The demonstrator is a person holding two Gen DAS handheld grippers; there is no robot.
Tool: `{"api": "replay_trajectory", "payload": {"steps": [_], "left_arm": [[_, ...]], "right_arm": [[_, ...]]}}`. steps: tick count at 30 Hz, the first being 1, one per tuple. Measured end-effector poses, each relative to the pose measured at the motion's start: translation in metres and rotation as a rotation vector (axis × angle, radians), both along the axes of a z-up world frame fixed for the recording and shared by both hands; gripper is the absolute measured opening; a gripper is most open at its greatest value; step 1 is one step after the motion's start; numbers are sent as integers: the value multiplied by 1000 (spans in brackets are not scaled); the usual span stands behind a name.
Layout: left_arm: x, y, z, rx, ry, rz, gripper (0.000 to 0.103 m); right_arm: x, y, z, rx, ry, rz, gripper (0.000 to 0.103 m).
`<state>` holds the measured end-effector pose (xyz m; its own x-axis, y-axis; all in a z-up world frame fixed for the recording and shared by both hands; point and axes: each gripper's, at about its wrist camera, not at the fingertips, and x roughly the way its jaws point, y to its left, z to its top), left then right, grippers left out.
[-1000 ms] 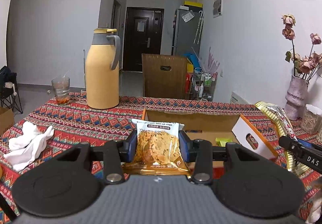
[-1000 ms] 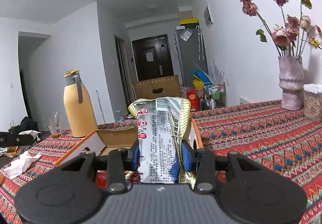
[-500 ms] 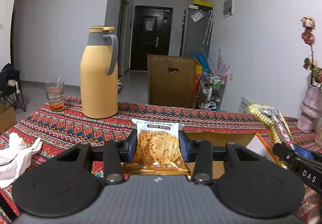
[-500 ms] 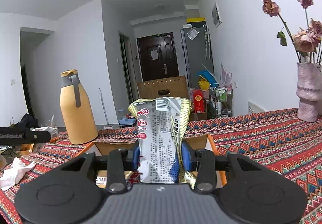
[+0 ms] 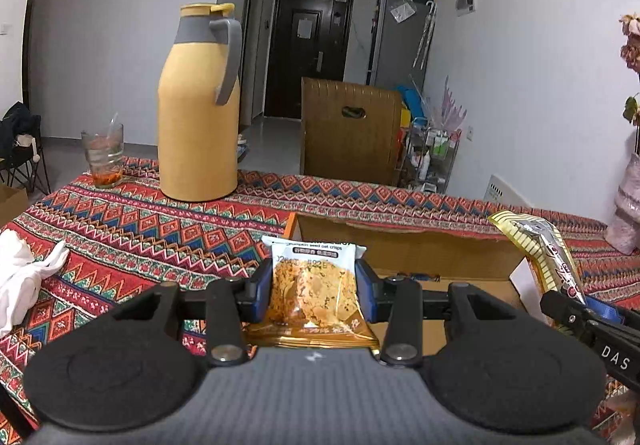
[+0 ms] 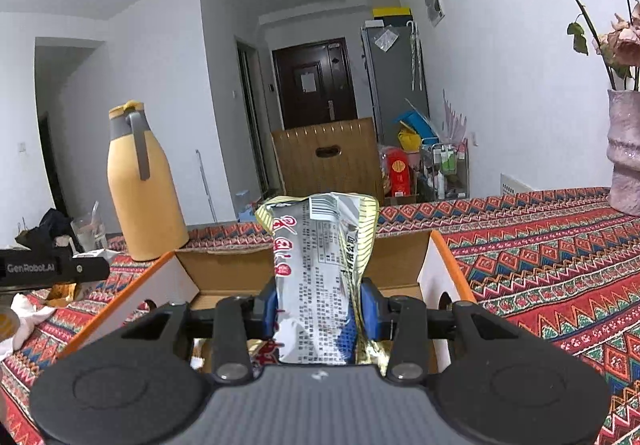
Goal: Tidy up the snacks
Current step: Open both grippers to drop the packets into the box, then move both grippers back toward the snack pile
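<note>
1. Two snacks are held: the left hand-held gripper (image 5: pixel 314 285) is clamped on a clear crisps pack (image 5: pixel 312 291) with orange-brown crisps and a white printed top.
2. The right hand-held gripper (image 6: pixel 320 305) is clamped on a silver wrapper (image 6: pixel 320 277), upright, with yellow striped edges, red characters and a barcode.
3. Both hang over the near edge of an open box (image 6: pixel 404 261) on the patterned worktop (image 5: pixel 132 233).
4. Beyond stands a yellow flask (image 5: pixel 198 113).

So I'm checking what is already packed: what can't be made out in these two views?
- Cardboard box floor: both views, hidden by the grippers and held packets.
- Crisps packet lower end: left wrist view, behind the gripper body.
- Silver packet front: right wrist view, faces away.
- Vase: cut off by the right edge.
</note>
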<state>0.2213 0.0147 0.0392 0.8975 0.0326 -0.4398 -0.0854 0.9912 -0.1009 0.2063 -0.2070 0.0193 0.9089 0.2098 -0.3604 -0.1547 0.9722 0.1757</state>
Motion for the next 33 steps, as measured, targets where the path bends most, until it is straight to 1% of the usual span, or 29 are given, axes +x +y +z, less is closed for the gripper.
{"api": "replay_trajectory", "payload": {"steps": [2, 4, 5, 6, 7, 8, 9, 10, 11, 12, 14, 24, 33], "left_arm": [[-1, -2, -2, 5, 0, -3, 43], [-3, -3, -2, 2, -7, -6, 45], [-4, -2, -1, 0, -15, -4, 48], [-6, -2, 0, -1, -24, -4, 53], [-8, -2, 1, -2, -32, -3, 69], [-10, -2, 2, -4, -43, 4, 80], [-12, -2, 3, -3, -61, 16, 99], [-15, -2, 4, -1, -82, 27, 103], [-17, -2, 5, -4, -93, 30, 103], [-18, -1, 7, -17, -90, 19, 103], [-17, 1, 7, -34, -83, 16, 103], [-19, 0, 7, -33, -73, 11, 103], [-24, -1, 10, -39, -85, 4, 103]], "right_arm": [[2, 2, -2, -9, 9, 0, 40], [2, 4, -4, -13, 16, 1, 40], [2, 3, -4, -15, 19, 3, 45], [3, 4, -4, -13, 19, 3, 55], [2, 3, -3, -10, 18, 3, 58], [1, 2, -3, -8, 16, 2, 63], [0, 1, -2, -4, 12, -1, 71], [-2, 0, -1, 0, 7, -7, 77], [-3, -1, -1, 1, 1, -14, 94], [-5, -3, 0, 4, -5, -21, 103], [-6, -4, 1, 12, -3, -15, 103], [-13, -3, 5, 2, -19, -17, 103], [-16, -5, 7, -7, -22, -31, 103]]}}
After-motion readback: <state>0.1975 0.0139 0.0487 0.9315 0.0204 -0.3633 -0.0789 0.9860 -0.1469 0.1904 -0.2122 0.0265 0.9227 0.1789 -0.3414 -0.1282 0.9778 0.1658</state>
